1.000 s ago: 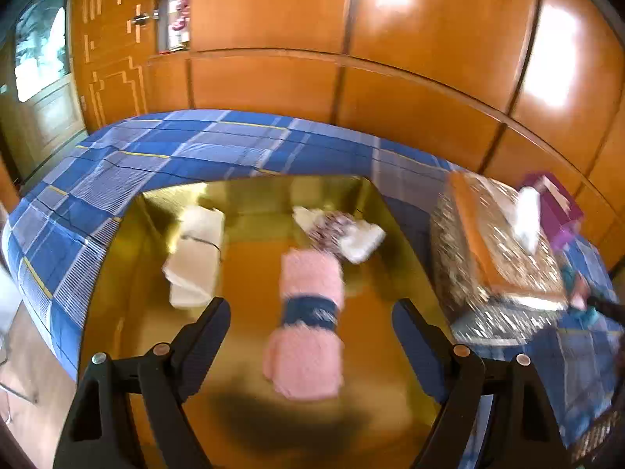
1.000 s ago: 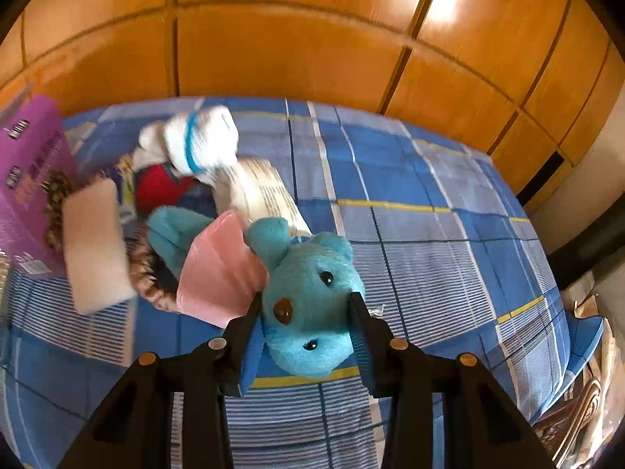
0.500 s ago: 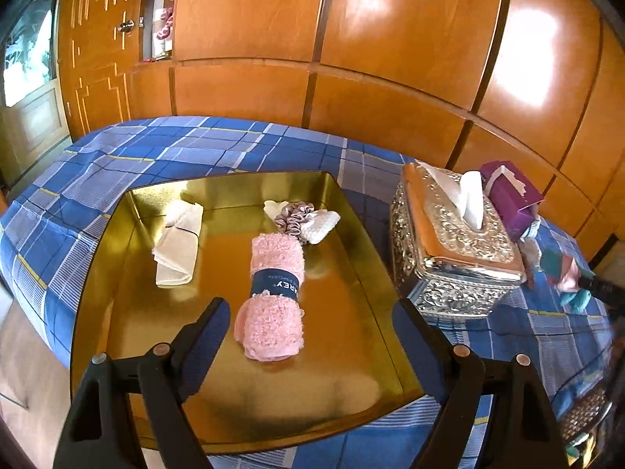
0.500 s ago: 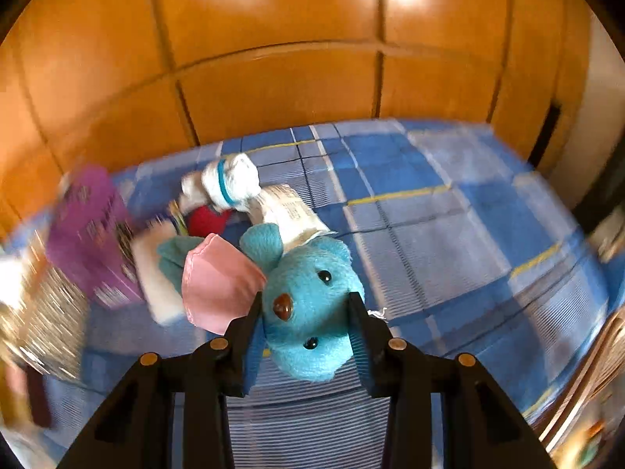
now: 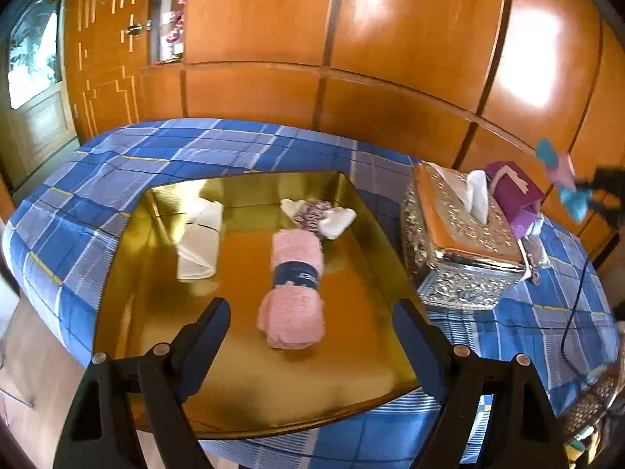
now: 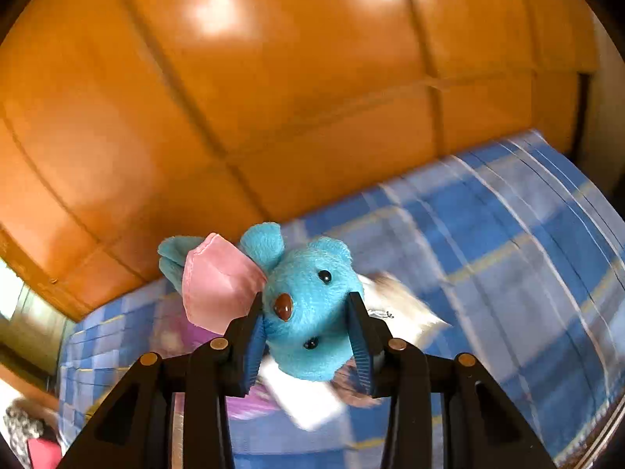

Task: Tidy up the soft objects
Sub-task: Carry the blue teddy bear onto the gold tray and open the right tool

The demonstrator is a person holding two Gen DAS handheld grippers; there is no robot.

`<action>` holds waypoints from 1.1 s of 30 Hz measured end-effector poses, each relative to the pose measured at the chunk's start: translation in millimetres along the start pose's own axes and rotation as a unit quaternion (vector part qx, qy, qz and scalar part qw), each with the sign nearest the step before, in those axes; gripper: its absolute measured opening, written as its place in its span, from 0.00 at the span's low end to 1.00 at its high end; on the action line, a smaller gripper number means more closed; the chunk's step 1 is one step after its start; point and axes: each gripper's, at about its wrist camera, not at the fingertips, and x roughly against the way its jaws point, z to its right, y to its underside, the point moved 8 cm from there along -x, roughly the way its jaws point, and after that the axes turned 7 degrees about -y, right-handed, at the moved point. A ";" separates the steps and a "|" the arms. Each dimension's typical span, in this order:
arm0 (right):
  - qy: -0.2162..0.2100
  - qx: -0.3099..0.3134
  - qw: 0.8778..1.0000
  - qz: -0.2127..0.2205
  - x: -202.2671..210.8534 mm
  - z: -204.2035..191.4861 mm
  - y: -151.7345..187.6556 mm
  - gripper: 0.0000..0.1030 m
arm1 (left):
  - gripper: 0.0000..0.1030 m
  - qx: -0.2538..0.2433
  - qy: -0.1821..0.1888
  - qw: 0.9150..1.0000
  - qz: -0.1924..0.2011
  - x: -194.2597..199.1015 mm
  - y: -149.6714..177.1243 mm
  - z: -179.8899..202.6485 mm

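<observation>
While its two blue-padded jaws press on the head of a fluffy turquoise plush mouse with pink ears (image 6: 312, 308), the right gripper (image 6: 308, 332) carries the toy in the air above the blue checked bedspread (image 6: 508, 258). The left gripper (image 5: 310, 336) hangs wide open and empty over a shiny gold rectangular tray (image 5: 351, 367), where a rolled pink fluffy towel with a navy band (image 5: 295, 289) lies.

In my left wrist view, the tray (image 5: 129, 273) sits centre frame on the bed (image 5: 164, 148). In it, a rolled towel (image 5: 295, 285) lies in the middle, a folded cloth (image 5: 199, 242) to its left, a scrunchie (image 5: 312, 215) behind. The tissue box (image 5: 461, 250) stands right of the tray.
</observation>
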 end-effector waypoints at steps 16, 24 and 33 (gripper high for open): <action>-0.197 0.258 0.940 -0.105 -48.6 -295.8 132.6 0.38 | 0.83 0.093 -0.081 0.992 0.000 7.4 8.9 -89.7; -0.153 0.236 0.939 -0.199 -116.2 -328.4 230.2 0.39 | 0.86 0.127 -0.091 0.988 0.003 8.0 11.0 -110.2; -0.183 0.246 0.914 -0.267 -133.7 -349.6 291.8 0.58 | 0.86 0.113 -0.095 0.989 0.011 6.4 9.7 -108.5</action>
